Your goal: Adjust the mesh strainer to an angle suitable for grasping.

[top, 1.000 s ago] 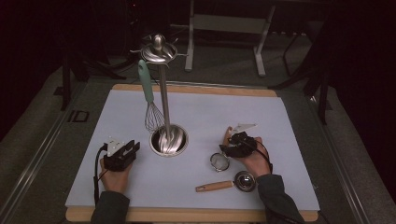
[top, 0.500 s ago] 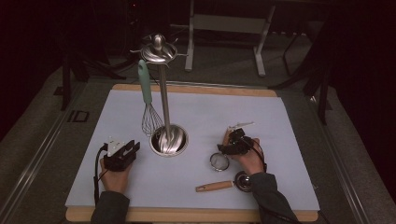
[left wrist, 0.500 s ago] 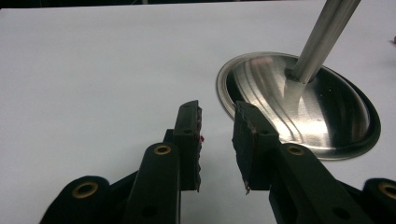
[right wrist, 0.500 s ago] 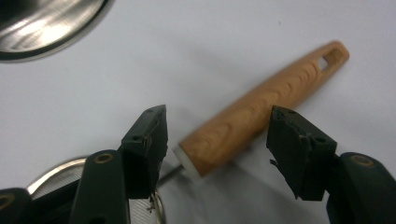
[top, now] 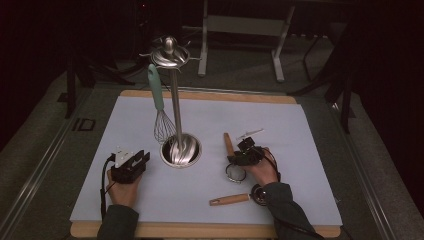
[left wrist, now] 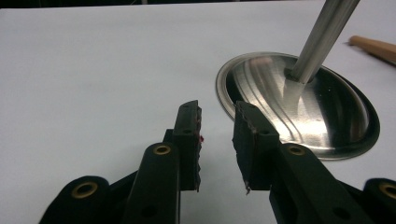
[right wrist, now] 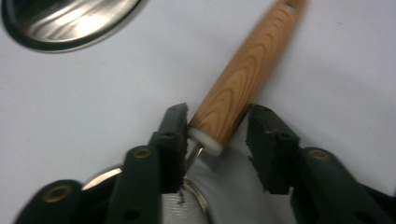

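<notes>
The light wooden-handled strainer [right wrist: 243, 74], its long axis running straight ahead, is being straddled at the handle's base by the closing, half-open right gripper [right wrist: 217, 135].

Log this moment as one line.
left claw: open, idle | right claw: closing around wooden-handled round metal strainer, not yet clamped | steel utensil stand: upright

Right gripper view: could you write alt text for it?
Two black jaws of the right gripper, closing, straddle the white-capped end of a tapered wooden utensil handle lying on a white mat; the right pad stands clear. A shiny steel dish sits top left.
</notes>
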